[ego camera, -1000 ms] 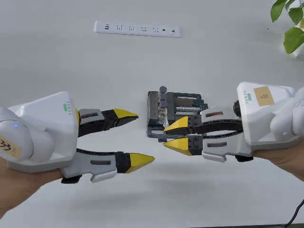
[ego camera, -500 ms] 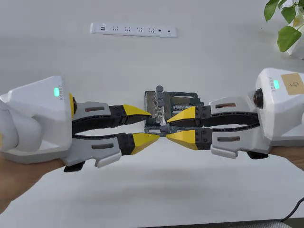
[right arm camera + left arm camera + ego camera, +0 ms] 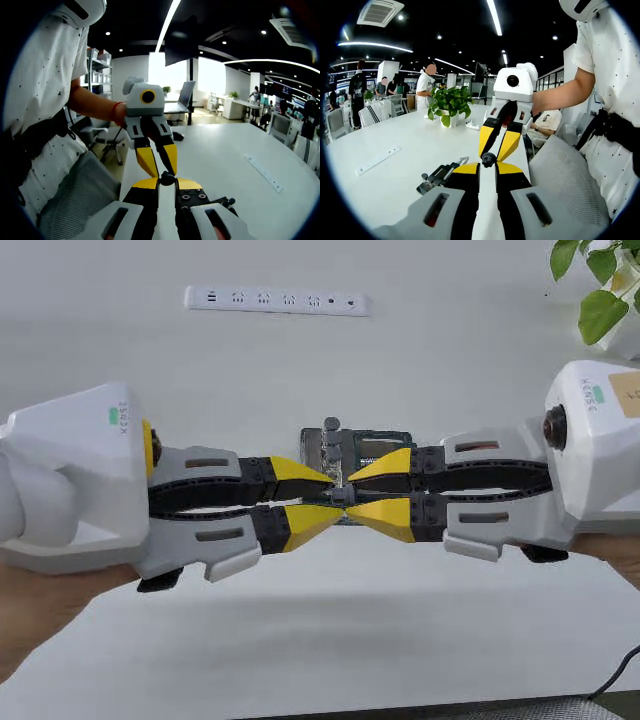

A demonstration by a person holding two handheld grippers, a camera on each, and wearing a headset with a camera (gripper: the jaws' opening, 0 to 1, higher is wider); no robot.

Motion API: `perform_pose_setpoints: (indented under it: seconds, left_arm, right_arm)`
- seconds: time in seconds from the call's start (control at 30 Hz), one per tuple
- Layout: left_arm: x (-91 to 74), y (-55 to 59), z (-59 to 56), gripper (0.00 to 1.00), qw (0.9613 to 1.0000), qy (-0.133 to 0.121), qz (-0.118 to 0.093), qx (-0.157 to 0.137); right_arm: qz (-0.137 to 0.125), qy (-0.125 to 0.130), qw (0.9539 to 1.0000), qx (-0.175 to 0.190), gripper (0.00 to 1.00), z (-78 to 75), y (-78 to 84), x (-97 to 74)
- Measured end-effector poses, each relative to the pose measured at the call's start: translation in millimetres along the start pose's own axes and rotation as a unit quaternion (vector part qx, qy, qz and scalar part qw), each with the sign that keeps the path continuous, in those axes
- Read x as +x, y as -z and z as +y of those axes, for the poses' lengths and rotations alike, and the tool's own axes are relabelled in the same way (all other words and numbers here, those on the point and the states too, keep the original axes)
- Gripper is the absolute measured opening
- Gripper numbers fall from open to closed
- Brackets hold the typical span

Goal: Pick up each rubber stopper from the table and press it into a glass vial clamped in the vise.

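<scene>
Rubber stopper [image 3: 340, 497]: small, dark, held up in the air and pinched from both sides.
Table [image 3: 330, 640]: white, under everything.
Left gripper [image 3: 333, 495]: in your left hand, jaws drawn almost together, yellow tips clamped on the stopper.
Right gripper [image 3: 349, 495]: meets it tip to tip, jaws just as narrow, tips on the same stopper.
Power strip [image 3: 277, 300]: white, on the far side, well apart.
Vise [image 3: 372, 441]: dark, on the table, just behind the stopper in your head view.
</scene>
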State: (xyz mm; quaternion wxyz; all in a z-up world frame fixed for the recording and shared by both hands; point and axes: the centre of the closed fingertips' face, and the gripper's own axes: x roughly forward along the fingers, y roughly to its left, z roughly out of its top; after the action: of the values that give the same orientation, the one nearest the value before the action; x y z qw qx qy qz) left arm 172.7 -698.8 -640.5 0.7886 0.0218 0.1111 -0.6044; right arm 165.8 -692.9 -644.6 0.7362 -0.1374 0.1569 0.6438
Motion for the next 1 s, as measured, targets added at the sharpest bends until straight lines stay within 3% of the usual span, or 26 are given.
perform_pose_setpoints:
  seconds: [0.6, 1.0]
  left_arm:
    - [0.6, -2.5, -3.0, 0.05, 1.0000, 0.006, -0.002, 0.001]
    - [-0.9, -2.2, -3.9, 0.04, 0.9996, 0.013, -0.006, -0.024]
  right_arm:
    - [0.003, -0.002, 1.0000, -0.004, 0.07, 3.1, 0.6, -0.3]
    - [0.010, -0.005, 0.9999, -0.010, 0.07, 4.6, 0.8, -1.0]
